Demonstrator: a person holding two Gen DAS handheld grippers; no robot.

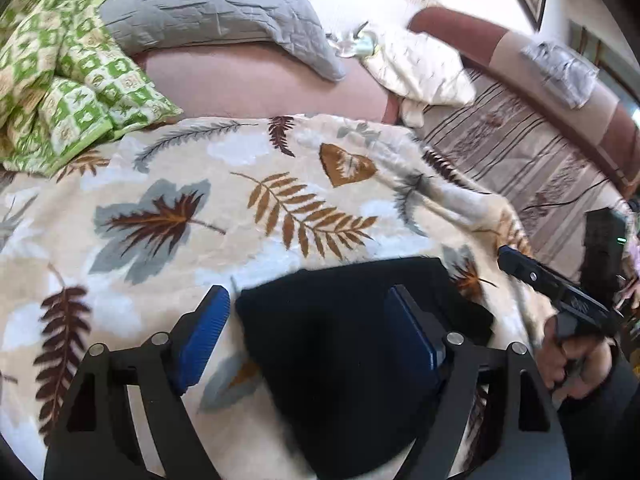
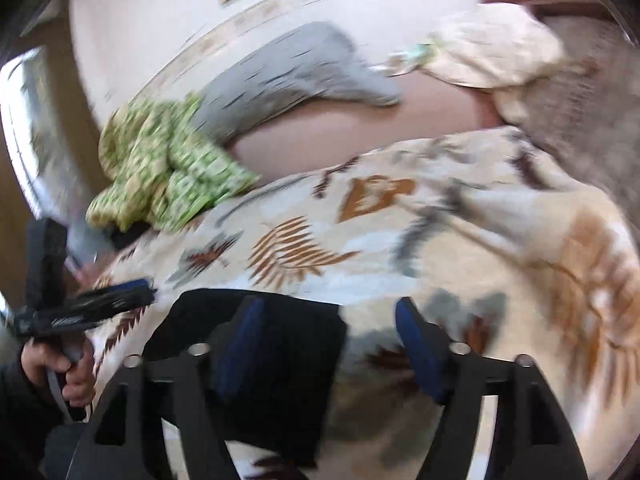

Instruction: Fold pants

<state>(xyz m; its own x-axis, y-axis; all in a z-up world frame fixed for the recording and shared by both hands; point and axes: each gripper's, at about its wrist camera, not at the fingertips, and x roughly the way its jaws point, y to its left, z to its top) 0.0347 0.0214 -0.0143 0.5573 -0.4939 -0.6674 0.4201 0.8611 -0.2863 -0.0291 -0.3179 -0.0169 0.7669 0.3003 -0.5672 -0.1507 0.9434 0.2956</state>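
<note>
Hovering both spread grippers, left gripper (image 1: 308,344) and right gripper (image 2: 328,344), I note dark folded pants (image 1: 352,368) on the leaf blanket (image 1: 200,208), near, between them, nothing pinched.

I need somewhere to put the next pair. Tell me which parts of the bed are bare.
Free: the leaf-print blanket between the black pants and the pink sheet, and that pink strip below the grey pillow. Crowded: the green checked cloth at far left, the cream bundle at far right, and the near edge, where the pants lie under both open grippers.
</note>
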